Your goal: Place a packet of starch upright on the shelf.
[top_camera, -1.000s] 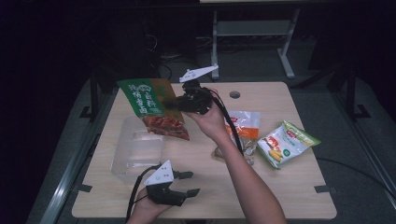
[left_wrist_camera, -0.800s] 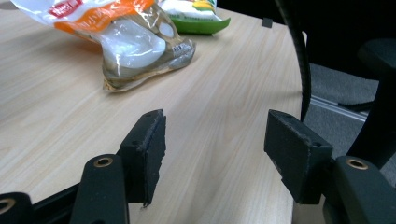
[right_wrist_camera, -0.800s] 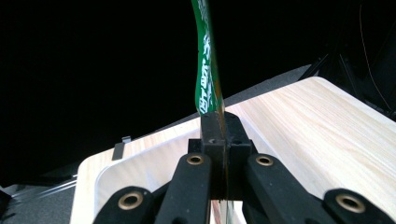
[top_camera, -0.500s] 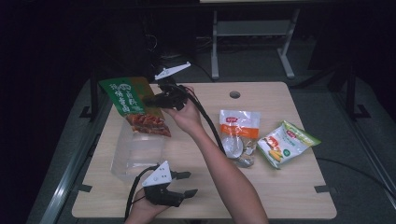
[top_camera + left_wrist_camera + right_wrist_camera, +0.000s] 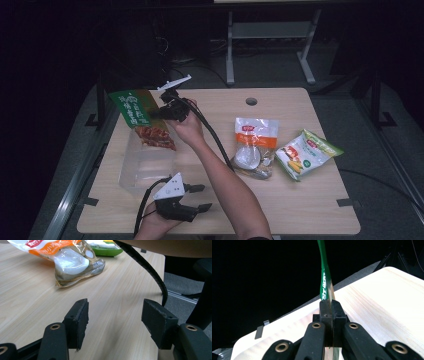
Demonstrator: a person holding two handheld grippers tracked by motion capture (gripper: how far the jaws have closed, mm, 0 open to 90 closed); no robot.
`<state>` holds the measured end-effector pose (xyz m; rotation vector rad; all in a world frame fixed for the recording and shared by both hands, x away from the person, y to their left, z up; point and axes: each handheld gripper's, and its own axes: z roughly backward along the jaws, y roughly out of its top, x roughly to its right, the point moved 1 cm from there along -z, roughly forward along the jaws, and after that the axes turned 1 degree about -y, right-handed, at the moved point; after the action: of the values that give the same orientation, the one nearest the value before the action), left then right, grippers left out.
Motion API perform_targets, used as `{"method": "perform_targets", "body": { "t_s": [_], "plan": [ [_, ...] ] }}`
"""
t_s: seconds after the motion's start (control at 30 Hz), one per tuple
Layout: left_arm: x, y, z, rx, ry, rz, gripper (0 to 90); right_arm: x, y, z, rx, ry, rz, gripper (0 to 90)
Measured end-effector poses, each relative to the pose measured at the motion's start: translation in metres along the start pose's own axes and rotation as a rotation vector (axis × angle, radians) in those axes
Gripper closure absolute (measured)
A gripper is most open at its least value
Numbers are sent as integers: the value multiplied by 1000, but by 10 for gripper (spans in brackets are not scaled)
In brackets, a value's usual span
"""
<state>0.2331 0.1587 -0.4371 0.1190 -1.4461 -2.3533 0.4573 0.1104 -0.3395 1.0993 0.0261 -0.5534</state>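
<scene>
- Right gripper (image 5: pixel 159 113): jaws clamped flat on the edge of the green-topped snack bag with red-brown contents (image 5: pixel 141 119). The bag is held in the air over the back-left part of the light wooden table (image 5: pixel 300 210), its lower end hanging above the clear rectangular plastic bin (image 5: pixel 145 167).
- Left gripper (image 5: pixel 199 197): jaws set apart with nothing between them, resting low at the near edge of the table, just beside the bin's near corner.
- Risk: the grip is taken on a thin film edge only, seen in the right gripper view (image 5: pixel 325 282). A slip is judged possible if the bag is swung or dragged against the bin wall.
- Risk: the bag is wider than it looks edge-on. A corner could be caught on the bin rim, so that the bag folds outside the bin.
- Risk: the light bin is not steadied and could be pushed toward the left table edge.
- Room: the bin stands near the left edge, with dark floor beyond. Open tabletop lies to its right.
- The white-and-orange clear pouch (image 5: pixel 254 147) and the green-and-yellow packet (image 5: pixel 307 152) lie well apart on the right.
</scene>
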Motion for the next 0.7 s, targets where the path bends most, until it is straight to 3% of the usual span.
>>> {"method": "perform_targets", "body": {
  "t_s": [0.37,0.5,0.6,0.7],
  "plan": [
    [-2,0,-1,1,1,-2,381,17,-18,-4,-1,-5,-19,892],
    [-3,1,-1,14,0,8,379,20,-25,0,-10,-29,2,889],
    [-4,1,-2,10,0,9,376,26,-28,3,-5,-28,-24,885],
    [-3,1,-2,12,5,11,371,29,-27,5,-19,-22,-43,787]
  ]
}}
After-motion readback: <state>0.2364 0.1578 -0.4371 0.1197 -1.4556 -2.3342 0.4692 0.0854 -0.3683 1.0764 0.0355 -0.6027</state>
